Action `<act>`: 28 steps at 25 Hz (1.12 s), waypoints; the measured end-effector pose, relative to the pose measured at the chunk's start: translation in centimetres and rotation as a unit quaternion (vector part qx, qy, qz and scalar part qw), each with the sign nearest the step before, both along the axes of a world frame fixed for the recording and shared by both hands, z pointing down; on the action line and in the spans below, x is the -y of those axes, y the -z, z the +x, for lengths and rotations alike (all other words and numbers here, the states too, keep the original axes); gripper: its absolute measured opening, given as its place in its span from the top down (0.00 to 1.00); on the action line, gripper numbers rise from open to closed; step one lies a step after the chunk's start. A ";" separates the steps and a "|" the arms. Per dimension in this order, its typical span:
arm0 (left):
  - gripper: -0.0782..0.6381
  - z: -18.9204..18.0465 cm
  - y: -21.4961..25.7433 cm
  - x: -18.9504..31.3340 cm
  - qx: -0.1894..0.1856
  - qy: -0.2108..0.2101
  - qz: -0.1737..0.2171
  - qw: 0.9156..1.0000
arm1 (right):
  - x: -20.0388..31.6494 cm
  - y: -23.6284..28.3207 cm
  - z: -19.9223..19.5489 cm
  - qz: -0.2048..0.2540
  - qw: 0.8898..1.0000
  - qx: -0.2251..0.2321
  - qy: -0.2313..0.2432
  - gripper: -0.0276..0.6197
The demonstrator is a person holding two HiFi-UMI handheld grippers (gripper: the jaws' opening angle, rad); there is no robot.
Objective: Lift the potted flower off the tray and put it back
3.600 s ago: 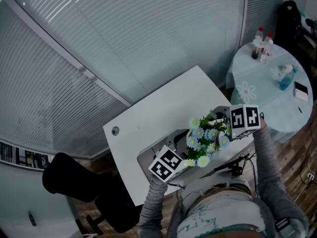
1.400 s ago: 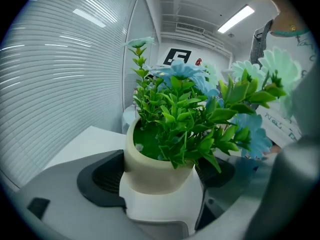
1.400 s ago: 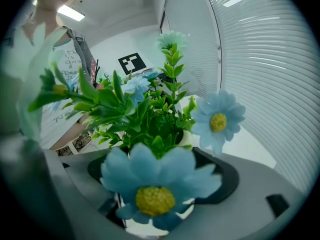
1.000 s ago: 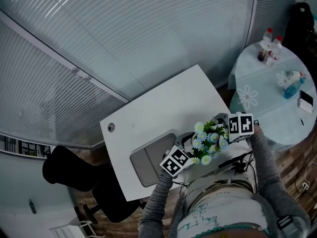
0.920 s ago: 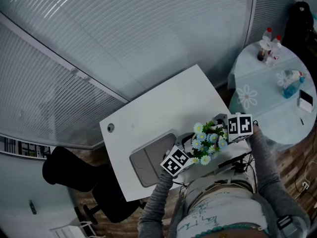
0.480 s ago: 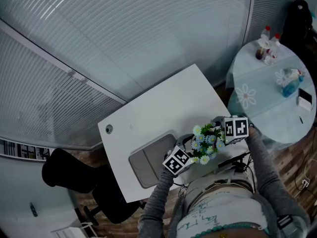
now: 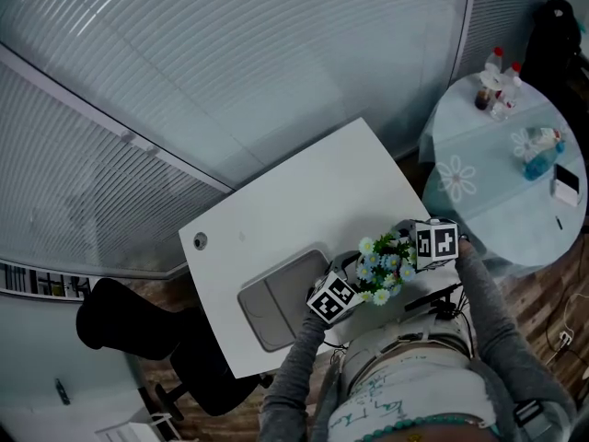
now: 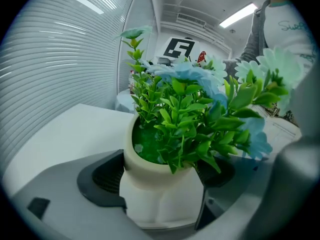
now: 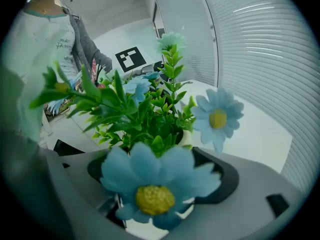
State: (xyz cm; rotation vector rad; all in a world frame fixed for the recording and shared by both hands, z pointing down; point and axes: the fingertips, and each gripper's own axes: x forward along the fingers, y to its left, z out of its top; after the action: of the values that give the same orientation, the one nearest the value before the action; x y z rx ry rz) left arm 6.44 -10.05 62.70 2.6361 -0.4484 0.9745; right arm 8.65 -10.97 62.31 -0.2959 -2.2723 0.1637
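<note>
A: Head view, quick?
B: Potted flower [image 7: 381, 263] is at lower right, off the grey tray [image 7: 270, 302], near the front edge of the white tabletop [image 7: 285, 201]. Left claw [image 7: 332, 298] and right claw [image 7: 433, 244] flank it. Can't tell if it's standing or lifted.
A: Left gripper view?
B: Left claw is clamped on the pot [image 8: 160, 199]. Dark meshed pads [image 8: 102, 176] touch both sides at the waist, under the bulging rim. Pot is smooth, cream-white and looks glazed: rigid, likely slippery, would chip if dropped. Leaves [image 8: 185, 119] look like stiff green plastic.
A: Right gripper view?
B: A pale blue bloom [image 9: 150, 184] with a yellow centre blocks a lot. Pads sit on either side of the pot, so I read that claw as clamped too. Petals look like thin, floppy fabric.
A: Handling?
B: Probably light but top-heavy. Grip the waist, never the foliage, and keep it upright.
</note>
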 end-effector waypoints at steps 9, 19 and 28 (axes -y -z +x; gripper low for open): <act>0.27 0.0 -1.7 -0.2 0.009 -0.003 -0.016 1.000 | -0.3 -1.3 0.1 -0.009 1.000 -0.004 -0.007 0.37; 0.27 -0.1 -2.8 -0.4 0.027 -0.007 -0.013 1.000 | -0.2 -3.1 0.2 -0.003 1.000 -0.007 -0.007 0.37; 0.27 -0.1 -3.0 -0.4 0.023 -0.011 -0.011 1.000 | -0.5 -3.0 0.1 -0.017 1.000 0.012 -0.013 0.37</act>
State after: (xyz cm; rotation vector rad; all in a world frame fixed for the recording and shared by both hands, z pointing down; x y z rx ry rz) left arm 6.38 -9.61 65.73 2.6084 -0.4172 1.0436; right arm 8.73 -10.47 65.32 -0.2864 -2.2989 0.2137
